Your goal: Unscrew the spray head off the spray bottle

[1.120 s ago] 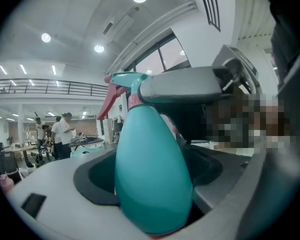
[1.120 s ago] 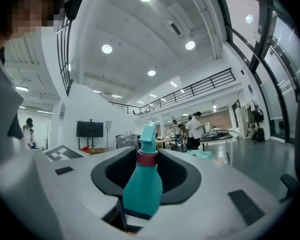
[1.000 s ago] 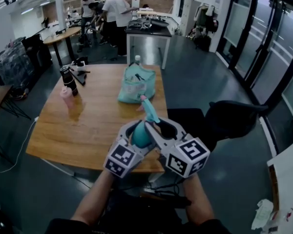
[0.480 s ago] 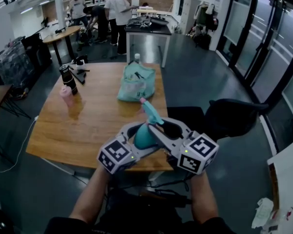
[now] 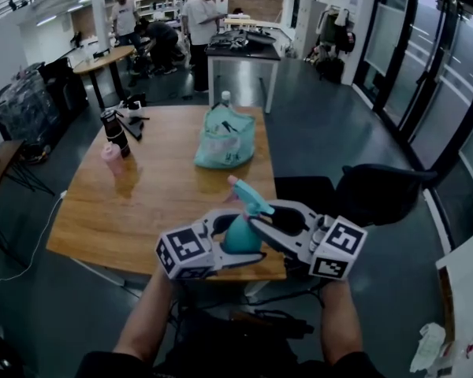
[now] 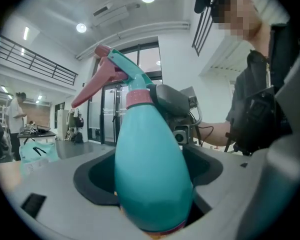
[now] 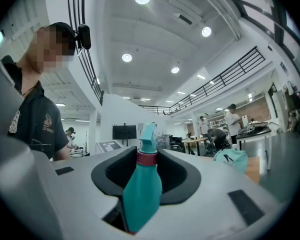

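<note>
A teal spray bottle (image 5: 240,233) with a teal spray head (image 5: 250,199) is held up over the front edge of the wooden table (image 5: 158,199). My left gripper (image 5: 235,246) comes in from the left and is shut on the bottle's fat body (image 6: 150,169). From the right, my right gripper (image 5: 258,225) closes on the bottle higher up, near the neck. In the left gripper view the pink collar (image 6: 138,97) and pink trigger (image 6: 92,86) show, with the right gripper's grey jaw just behind the collar. In the right gripper view the bottle (image 7: 141,189) stands between the jaws, the head (image 7: 148,136) above them.
On the table lie a teal bag (image 5: 225,140) with a white bottle (image 5: 225,98) behind it, a black flask (image 5: 114,131) and a pink cup (image 5: 112,157) at the left. A black chair (image 5: 378,191) stands right of the table. People stand at benches far behind.
Both grippers have swung outward, the left marker cube going left and the right one going right. The bottle stays held between them and has drifted slightly right.
</note>
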